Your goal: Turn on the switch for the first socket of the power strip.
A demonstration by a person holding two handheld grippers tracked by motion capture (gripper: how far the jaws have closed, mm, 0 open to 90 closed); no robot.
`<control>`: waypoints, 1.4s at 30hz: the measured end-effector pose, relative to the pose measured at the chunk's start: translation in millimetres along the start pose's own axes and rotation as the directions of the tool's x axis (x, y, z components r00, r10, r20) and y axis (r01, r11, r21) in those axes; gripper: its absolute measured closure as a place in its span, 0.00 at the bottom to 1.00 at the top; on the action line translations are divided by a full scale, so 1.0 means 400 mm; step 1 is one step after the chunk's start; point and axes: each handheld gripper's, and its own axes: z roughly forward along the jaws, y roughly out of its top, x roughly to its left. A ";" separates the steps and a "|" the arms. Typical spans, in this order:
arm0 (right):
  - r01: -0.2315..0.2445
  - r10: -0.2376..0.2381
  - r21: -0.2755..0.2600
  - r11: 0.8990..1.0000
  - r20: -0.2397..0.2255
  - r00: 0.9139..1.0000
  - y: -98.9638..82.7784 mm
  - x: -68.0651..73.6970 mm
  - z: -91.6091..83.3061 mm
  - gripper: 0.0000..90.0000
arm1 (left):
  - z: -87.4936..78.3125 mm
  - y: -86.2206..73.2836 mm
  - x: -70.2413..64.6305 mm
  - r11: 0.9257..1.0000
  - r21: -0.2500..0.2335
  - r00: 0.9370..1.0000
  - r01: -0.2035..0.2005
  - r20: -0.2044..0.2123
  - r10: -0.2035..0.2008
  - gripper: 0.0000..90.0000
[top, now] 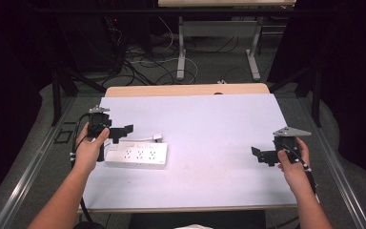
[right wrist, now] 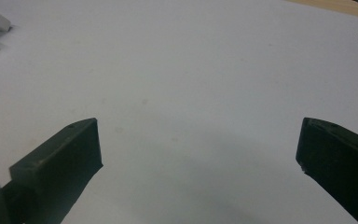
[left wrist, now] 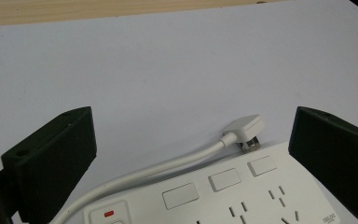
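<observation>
A white power strip (top: 137,156) lies flat on the white table top (top: 209,124) at the left, with its white cable and plug (top: 155,138) curled along its far side. The left gripper view looks down on the strip (left wrist: 223,196), its switch buttons, a red light and the plug (left wrist: 246,129). My left gripper (top: 123,131) hovers just above the strip's far left corner, open, with nothing between its jaws. My right gripper (top: 263,155) is held open over bare table at the right, far from the strip.
The light wooden edge of the table (top: 186,89) runs along the far side. Beyond it stand a desk frame (top: 217,43) and loose cables on the floor (top: 143,62). Metal rails (top: 33,162) flank the table.
</observation>
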 end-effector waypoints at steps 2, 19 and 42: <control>0.004 -0.004 -0.002 1.000 0.000 1.000 0.000 -0.001 0.000 0.00 | 0.001 -0.001 -0.009 1.000 -0.024 1.000 -0.001 -0.010 0.001 0.01; 0.000 0.000 -0.002 1.000 -0.002 1.000 0.001 0.001 -0.002 0.00 | -0.029 -0.005 -0.070 0.998 -0.054 0.999 -0.019 0.036 0.021 0.02; 0.002 -0.002 -0.006 1.000 -0.010 1.000 0.003 0.005 -0.003 0.00 | -0.147 -0.042 -0.078 0.991 -0.132 0.999 0.000 0.043 0.006 0.02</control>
